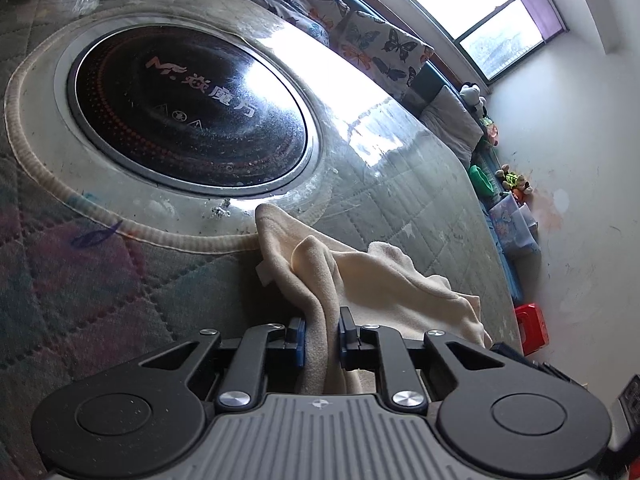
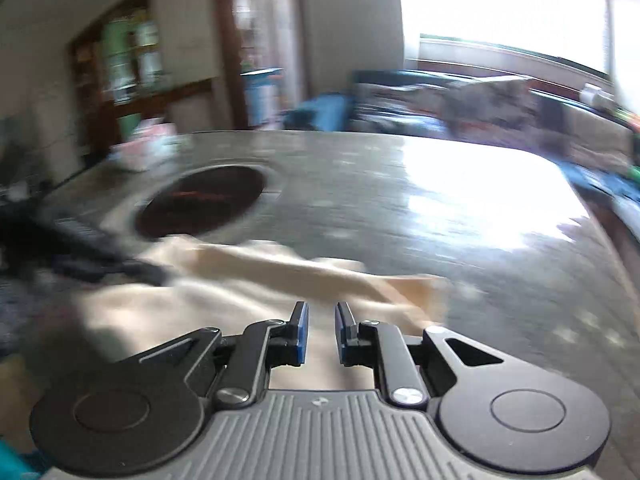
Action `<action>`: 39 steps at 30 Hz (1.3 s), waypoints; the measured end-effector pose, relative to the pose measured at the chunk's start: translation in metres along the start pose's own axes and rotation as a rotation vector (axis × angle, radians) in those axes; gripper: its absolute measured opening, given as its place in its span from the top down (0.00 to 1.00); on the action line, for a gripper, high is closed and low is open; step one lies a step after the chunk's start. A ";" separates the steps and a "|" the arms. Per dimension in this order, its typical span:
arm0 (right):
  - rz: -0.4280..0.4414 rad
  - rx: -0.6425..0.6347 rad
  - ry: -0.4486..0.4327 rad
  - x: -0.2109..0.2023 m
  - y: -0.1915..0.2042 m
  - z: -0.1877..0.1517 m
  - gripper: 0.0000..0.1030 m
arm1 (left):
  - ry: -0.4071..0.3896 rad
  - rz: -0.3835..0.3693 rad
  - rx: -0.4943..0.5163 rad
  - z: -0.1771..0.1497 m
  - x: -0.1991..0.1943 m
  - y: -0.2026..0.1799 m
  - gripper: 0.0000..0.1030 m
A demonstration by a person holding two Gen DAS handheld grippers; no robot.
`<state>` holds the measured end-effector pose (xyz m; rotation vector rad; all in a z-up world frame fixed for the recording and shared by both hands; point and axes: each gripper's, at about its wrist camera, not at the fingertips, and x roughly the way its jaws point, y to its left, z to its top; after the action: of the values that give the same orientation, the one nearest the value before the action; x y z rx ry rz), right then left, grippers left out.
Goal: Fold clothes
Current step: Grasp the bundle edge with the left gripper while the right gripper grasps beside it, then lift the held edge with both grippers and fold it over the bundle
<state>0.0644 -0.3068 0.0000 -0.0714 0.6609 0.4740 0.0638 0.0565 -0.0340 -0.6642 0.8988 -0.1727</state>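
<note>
- The left gripper (image 1: 322, 336) has its jaws clamped on a bunched fold of the cream garment (image 1: 360, 280); the cloth rises between the two blue pads and spills forward and to the right of them onto the desk (image 1: 420, 200).
- Judging by the task, that pinch probably anchors one edge or corner so the cloth can be drawn out or folded over.
- The right gripper (image 2: 321, 332) hangs over the same cream garment (image 2: 248, 276); its jaws stand slightly apart with nothing pinched between them, only cloth lying beneath.
- The right view is smeared, so finer detail of the cloth there is hard to read.
- Ahead of both sets of jaws, a round black cooktop (image 1: 188, 116) is sunk into the desk, with the far tip of the garment lying near its rim.
- The garment is still rumpled, so folding looks barely begun.
</note>
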 end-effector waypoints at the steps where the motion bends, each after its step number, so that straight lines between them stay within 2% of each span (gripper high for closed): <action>1: -0.027 0.024 0.002 0.004 -0.010 -0.002 0.81 | -0.001 0.003 0.003 0.000 0.000 -0.001 0.83; 3: -0.061 0.078 0.009 0.012 -0.028 -0.006 0.80 | -0.001 0.009 0.016 0.000 0.001 -0.002 0.83; 6: -0.057 0.148 0.022 0.023 -0.046 -0.013 0.78 | -0.001 0.015 0.029 0.001 0.002 -0.003 0.83; 9: -0.031 0.219 0.029 0.030 -0.058 -0.020 0.70 | 0.000 0.018 0.041 0.002 0.002 -0.004 0.83; 14: -0.004 0.251 0.007 0.022 -0.060 -0.025 0.70 | -0.002 0.036 0.078 0.001 0.003 -0.009 0.83; 15: -0.002 0.243 0.007 0.022 -0.058 -0.025 0.73 | -0.005 0.042 0.089 0.001 0.003 -0.010 0.83; 16: 0.000 0.238 0.005 0.021 -0.057 -0.025 0.83 | -0.008 0.047 0.098 0.001 0.003 -0.012 0.83; 18: 0.005 0.245 -0.004 0.018 -0.055 -0.024 0.89 | -0.014 0.057 0.118 0.001 0.003 -0.016 0.84; 25: -0.006 0.240 -0.078 -0.012 -0.052 -0.016 0.92 | -0.050 0.034 0.234 0.011 -0.003 -0.053 0.85; 31: -0.090 0.206 -0.159 -0.051 -0.062 -0.001 0.92 | -0.054 -0.016 0.320 0.015 0.016 -0.100 0.87; 39: -0.286 0.195 -0.210 -0.089 -0.104 0.006 0.92 | -0.015 -0.104 0.412 0.002 0.059 -0.169 0.87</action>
<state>0.0530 -0.4338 0.0505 0.0674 0.4777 0.1372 0.1243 -0.0998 0.0298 -0.3278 0.7835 -0.4329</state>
